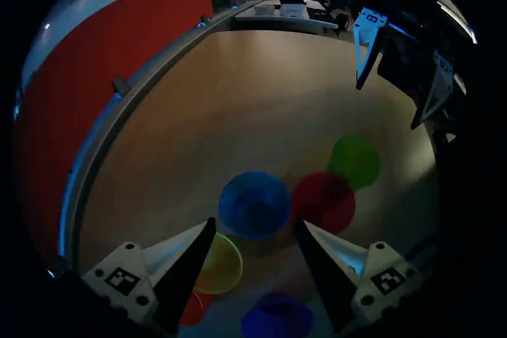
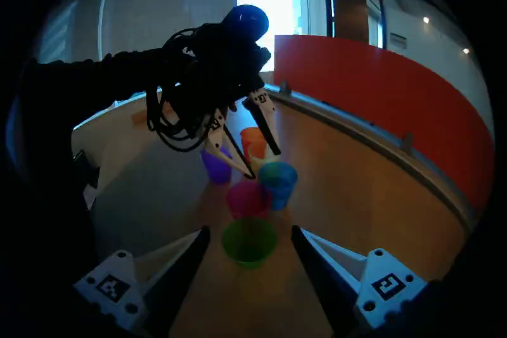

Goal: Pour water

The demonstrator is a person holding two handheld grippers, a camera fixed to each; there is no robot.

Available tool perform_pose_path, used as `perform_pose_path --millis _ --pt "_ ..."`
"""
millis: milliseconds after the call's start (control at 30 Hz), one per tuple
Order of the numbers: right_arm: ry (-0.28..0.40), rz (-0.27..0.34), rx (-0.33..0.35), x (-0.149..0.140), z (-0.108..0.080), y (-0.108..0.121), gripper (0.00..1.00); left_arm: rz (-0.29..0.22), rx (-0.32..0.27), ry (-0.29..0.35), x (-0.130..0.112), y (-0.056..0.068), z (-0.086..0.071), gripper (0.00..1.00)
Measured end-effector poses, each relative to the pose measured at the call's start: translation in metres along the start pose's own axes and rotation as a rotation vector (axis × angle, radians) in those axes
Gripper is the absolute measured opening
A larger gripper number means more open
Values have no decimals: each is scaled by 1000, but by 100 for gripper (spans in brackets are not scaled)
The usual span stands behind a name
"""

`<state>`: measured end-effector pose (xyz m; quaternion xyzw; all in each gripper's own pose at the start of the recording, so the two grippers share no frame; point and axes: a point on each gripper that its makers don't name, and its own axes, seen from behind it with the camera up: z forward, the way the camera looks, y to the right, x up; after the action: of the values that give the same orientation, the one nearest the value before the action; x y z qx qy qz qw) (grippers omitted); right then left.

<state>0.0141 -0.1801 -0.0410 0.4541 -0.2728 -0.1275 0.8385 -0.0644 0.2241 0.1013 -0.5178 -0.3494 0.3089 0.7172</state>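
Several plastic cups stand clustered on a wooden table. In the left gripper view I look down on a blue cup, a red cup, a green cup, a yellow cup, an orange cup and a purple cup. My left gripper hovers open above them, its tips near the blue cup's rim. The right gripper hangs open at the upper right. In the right gripper view my right gripper is open, with the green cup standing between its tips, untouched. The left gripper hovers over the blue cup.
A red partition with a metal rail runs along one table edge. A dark-sleeved arm with cables holds the left gripper. Beyond the green cup stand the magenta-red cup, the purple cup and the orange cup. Office desks lie beyond.
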Motion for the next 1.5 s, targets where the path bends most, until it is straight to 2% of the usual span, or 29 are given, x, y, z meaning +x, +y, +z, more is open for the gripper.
perform_pose_path --millis 267,867,1500 --pt "0 4 1 -2 0 3 100 11 1 -22 -2 -1 8 92" --pt "-2 1 3 -6 1 3 100 5 -11 -24 6 -1 23 92" --pt "-4 17 -1 -11 2 6 100 -3 -9 -25 3 -1 39 92"
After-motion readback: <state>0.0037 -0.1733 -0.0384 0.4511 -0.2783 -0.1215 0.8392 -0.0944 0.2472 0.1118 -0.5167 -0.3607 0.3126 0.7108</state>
